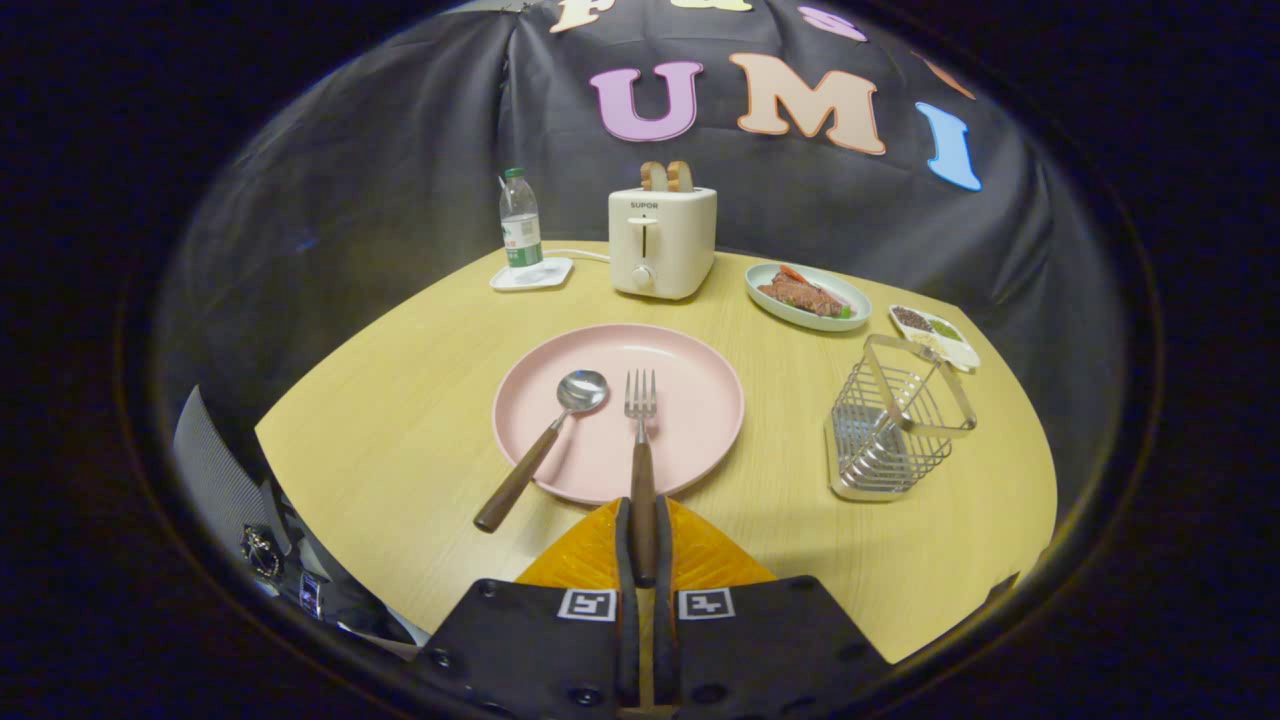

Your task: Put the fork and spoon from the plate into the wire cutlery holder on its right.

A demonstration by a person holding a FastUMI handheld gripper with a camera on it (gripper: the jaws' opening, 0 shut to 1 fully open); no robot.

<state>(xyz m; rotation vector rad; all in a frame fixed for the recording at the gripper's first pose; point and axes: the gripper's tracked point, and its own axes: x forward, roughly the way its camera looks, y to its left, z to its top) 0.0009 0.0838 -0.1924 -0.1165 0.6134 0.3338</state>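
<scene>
Right up close, the gripper (643,545) has its two fingers drawn in tight on the wooden handle of the fork (641,455), one finger pressing each side near the handle's butt end. That reads as a firm pinch, with nothing else in the jaws.

The fork runs straight ahead from the fingers, its handle crossing the near rim of the pink plate (700,400) and its metal tines lying on the plate's flat middle. The step in hand looks like the lift. To do it well, raise the fork clear of the rim before swinging right, keep the long handle from twisting in the pinch, then tip it upright so it drops cleanly down into the holder instead of catching a wire.

Just left of the fork lies the spoon (545,447), bowl on the plate, brown handle slanting out over the rim onto the wooden table (400,430). It waits its turn.

To the right, well apart from the plate, stands the wire cutlery holder (893,425), shiny metal with a hoop handle, nothing in it as far as shows.

Further back sit a toaster (661,243) with bread, a water bottle (520,222), and a dish of food (808,296).
</scene>
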